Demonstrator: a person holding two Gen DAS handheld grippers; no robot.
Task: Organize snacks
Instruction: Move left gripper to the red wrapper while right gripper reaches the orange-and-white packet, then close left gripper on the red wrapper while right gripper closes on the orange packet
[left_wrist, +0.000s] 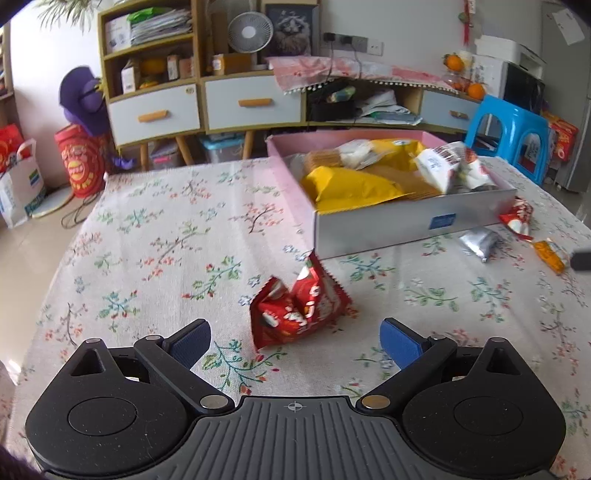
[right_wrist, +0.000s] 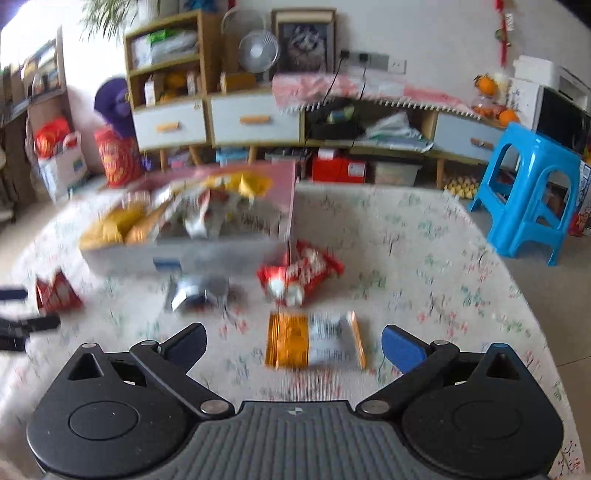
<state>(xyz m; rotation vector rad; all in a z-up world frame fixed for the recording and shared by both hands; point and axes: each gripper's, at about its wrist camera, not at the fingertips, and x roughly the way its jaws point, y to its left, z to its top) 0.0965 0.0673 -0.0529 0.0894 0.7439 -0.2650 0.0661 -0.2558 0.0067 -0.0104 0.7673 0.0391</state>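
Left claw (left_wrist: 295, 341) is hovering low over the counter (left_wrist: 147, 240), blue pads (left_wrist: 400, 341) spread wide apart, gripping nothing. A crumpled red snack packet (left_wrist: 295, 308) is lying on the floral cloth just ahead of the gap between the pads, toward the counter's near-left part. The snack box (left_wrist: 406, 221) is sitting further back, nearer the far edge, holding yellow bags (left_wrist: 347, 186) and a white pouch (left_wrist: 439, 168).

Right claw (right_wrist: 293, 345) is also hanging with pads spread apart, empty. The right view is blurring. An orange-and-white packet (right_wrist: 314, 341) is lying on the counter between the pads' line of sight. A red-and-white packet (right_wrist: 299, 273) and a silver pouch (right_wrist: 197, 291) are lying just in front of the box (right_wrist: 184, 254). A blue stool (right_wrist: 532, 192) is standing off the counter's right edge.
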